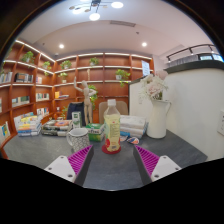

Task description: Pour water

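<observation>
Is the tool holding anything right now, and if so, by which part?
Nothing is held. The tool is open, and the bottle stands on the table just ahead of its fingers, untouched.

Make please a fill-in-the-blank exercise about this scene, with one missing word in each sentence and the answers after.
1. The bottle stands just ahead of the gripper, and its cap is ____.
2. The gripper's fingers are ____, holding nothing.
3. The mug stands beside the bottle and its colour is ____.
4. The white pitcher holds ____.

Missing words: red; open; white; flowers
</observation>
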Action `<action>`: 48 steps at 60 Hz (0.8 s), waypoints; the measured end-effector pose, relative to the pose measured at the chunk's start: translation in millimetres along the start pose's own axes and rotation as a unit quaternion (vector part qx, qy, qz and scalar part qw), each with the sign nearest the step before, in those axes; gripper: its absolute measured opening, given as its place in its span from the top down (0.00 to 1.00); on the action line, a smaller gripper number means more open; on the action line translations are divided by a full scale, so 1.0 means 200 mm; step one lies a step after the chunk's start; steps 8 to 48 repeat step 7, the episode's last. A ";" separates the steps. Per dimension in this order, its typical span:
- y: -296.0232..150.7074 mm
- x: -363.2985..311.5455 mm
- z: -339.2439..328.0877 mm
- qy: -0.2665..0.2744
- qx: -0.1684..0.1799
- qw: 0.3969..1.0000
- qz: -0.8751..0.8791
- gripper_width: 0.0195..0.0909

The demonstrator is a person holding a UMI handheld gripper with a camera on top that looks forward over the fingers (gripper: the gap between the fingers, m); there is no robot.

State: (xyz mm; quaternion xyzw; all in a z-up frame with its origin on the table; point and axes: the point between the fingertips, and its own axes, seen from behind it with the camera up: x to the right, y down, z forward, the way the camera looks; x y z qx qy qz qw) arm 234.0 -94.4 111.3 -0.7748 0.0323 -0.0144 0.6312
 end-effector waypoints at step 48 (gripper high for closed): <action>-0.06 0.01 -0.03 -0.005 0.016 1.000 -0.007 0.14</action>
